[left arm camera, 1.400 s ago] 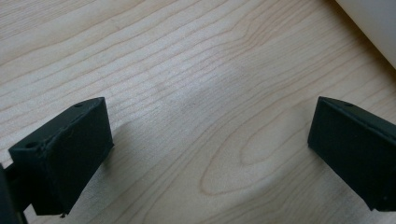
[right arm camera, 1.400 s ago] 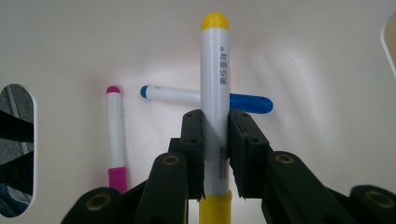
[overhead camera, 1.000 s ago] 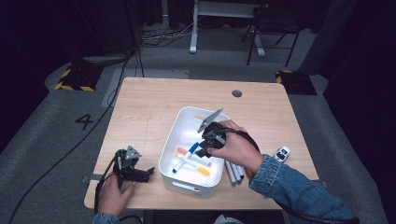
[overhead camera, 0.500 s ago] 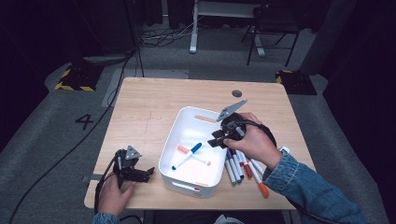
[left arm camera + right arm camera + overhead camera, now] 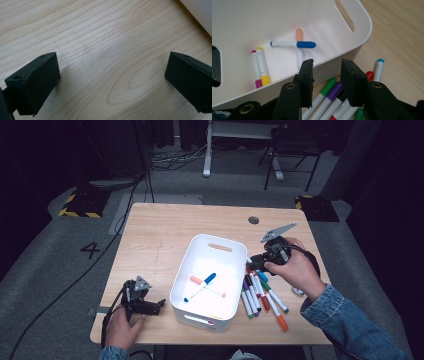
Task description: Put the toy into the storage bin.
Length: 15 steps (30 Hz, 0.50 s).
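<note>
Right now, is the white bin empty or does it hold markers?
Not empty: the white bin holds four markers, two crossed and two side by side.

The right claw [image 5: 326, 82] has black blocky jaws with round screw holes, a grey three-cornered plate and a black cable. The left claw [image 5: 142, 300] looks alike. A blue denim sleeve [image 5: 345, 320] covers the right forearm.

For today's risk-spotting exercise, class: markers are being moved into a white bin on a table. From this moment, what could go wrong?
1. The loose markers lie packed side by side, so the right tongs, empty with jaws that have just been closing, may pinch two or knock neighbours aside.
2. The tongs hover close by the bin wall; a descent could bump and shift it.
3. The orange marker lies nearest the table edge; a nudge might roll it off.
</note>
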Motion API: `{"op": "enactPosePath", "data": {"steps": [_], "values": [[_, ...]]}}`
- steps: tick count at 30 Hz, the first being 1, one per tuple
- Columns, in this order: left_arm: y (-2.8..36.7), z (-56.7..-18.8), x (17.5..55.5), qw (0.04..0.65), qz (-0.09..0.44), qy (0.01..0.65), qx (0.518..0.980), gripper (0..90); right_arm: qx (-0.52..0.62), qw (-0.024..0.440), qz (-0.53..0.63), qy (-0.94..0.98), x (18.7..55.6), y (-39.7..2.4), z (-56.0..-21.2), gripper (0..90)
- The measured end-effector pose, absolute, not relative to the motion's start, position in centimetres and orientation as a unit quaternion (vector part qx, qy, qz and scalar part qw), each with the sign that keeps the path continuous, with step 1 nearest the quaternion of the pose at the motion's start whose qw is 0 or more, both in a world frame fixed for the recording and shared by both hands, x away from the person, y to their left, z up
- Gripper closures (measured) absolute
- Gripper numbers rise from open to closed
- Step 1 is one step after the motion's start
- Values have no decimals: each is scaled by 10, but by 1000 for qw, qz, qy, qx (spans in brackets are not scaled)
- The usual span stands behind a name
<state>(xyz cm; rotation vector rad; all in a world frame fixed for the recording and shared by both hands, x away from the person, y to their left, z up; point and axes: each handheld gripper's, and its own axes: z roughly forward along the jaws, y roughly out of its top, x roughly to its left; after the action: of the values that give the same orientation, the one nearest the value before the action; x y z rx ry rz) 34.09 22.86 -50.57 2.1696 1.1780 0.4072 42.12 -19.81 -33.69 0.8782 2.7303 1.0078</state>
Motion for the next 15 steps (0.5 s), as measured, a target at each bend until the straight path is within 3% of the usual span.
{"op": "enactPosePath", "data": {"steps": [15], "values": [[229, -506, 340, 315, 153, 447, 823, 1, 344, 71, 300, 887, 466, -227, -366, 676]]}}
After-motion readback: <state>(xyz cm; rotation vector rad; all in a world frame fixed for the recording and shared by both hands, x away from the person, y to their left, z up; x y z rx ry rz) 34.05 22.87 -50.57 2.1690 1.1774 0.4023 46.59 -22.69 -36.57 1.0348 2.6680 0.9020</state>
